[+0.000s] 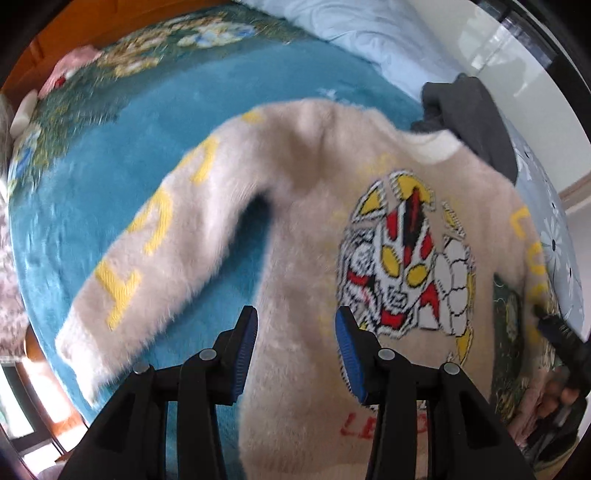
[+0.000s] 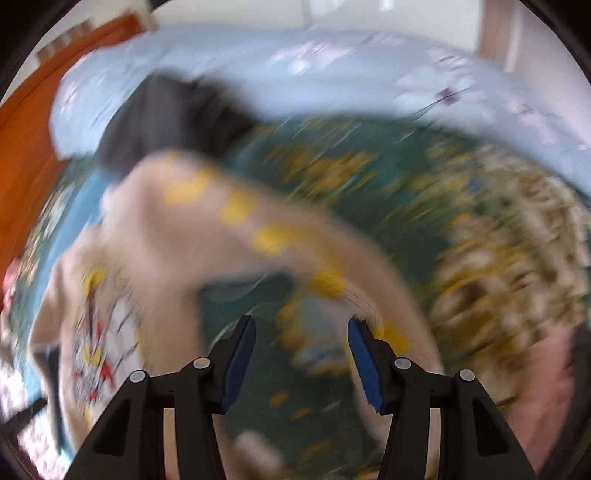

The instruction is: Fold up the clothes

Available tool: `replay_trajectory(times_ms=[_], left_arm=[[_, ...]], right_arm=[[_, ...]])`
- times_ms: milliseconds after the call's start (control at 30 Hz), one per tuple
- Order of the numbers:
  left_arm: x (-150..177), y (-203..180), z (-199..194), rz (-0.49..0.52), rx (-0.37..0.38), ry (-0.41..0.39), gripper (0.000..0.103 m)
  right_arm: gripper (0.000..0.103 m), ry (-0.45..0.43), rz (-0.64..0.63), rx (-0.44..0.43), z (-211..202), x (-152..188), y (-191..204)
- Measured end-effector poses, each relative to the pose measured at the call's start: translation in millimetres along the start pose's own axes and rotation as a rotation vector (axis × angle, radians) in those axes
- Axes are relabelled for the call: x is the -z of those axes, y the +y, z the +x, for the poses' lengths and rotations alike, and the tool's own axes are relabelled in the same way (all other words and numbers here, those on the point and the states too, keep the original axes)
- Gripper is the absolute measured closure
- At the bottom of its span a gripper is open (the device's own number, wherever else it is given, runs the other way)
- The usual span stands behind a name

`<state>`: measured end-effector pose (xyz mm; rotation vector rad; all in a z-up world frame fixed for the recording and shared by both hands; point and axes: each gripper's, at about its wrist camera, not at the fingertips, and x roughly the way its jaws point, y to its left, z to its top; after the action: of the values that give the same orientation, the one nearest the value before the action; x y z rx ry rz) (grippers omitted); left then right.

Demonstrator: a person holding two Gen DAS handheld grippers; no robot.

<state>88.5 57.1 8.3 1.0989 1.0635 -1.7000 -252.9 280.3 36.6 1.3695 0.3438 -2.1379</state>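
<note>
- The fluffy cream sweater (image 1: 303, 229) with yellow letters and a cartoon hero print lies flat on the teal blanket (image 1: 110, 166) covering the bed.
- Left gripper (image 1: 295, 354) hovers above the sweater's hem, fingers spread, pinching nothing.
- Right gripper (image 2: 301, 363) hangs by the sweater's sleeve, fingers spread.

In the left wrist view the sweater (image 1: 314, 229) lies on the blanket (image 1: 122, 155), mid-frame, one sleeve (image 1: 147, 240) reaching lower left. A dark garment (image 1: 469, 114) lies behind its collar, upper right. The duvet (image 1: 354, 33) runs along the top.
</note>
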Motion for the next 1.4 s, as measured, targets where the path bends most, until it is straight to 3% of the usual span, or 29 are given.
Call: replay_trajectory(times_ms=[100,200,267,367,500,633,700,767,800,833,900,1000,1167,1400], left_arm=[[6,8,5,-0.046,-0.002,0.014,0.058],[10,15,6,-0.074,-0.026,0.005,0.058],[12,20,8,-0.090,-0.039,0.002,0.057],[15,26,18,-0.101,-0.053,0.023,0.053],[21,32,28,-0.120,-0.025,0.070,0.049],[28,39,39,-0.138,0.018,0.125,0.047],[32,42,40,-0.150,0.052,0.138,0.047],[35,44,39,-0.151,0.069,0.143,0.054],[37,44,37,-0.147,0.073,0.142,0.071],[39,43,35,-0.131,0.071,0.136,0.079],[43,40,29,-0.099,0.065,0.124,0.088],[50,33,16,-0.042,0.049,0.094,0.092],[63,35,-6,-0.027,0.074,0.073,0.092],[65,39,-8,-0.006,0.071,0.193,0.092]], right_arm=[[0.047,-0.105,0.079,0.104,-17,-31,-24],[0.047,-0.114,0.122,0.076,-26,-43,-31],[0.047,-0.092,0.063,-0.017,-29,-30,-13],[0.047,0.027,-0.081,-0.193,-18,9,26],[0.047,0.214,-0.065,-0.368,9,70,48],[0.047,0.282,0.084,-0.447,23,100,37],[0.046,0.308,0.098,-0.493,19,105,38],[0.048,0.331,0.113,-0.531,18,108,39],[0.051,0.342,0.121,-0.546,17,110,40],[0.054,0.352,0.131,-0.556,15,114,41],[0.075,0.367,0.151,-0.555,13,116,41],[0.086,0.357,0.176,-0.568,4,114,38],[0.092,0.290,0.145,-0.552,-26,104,37],[0.092,0.312,0.065,-0.496,-51,120,12]])
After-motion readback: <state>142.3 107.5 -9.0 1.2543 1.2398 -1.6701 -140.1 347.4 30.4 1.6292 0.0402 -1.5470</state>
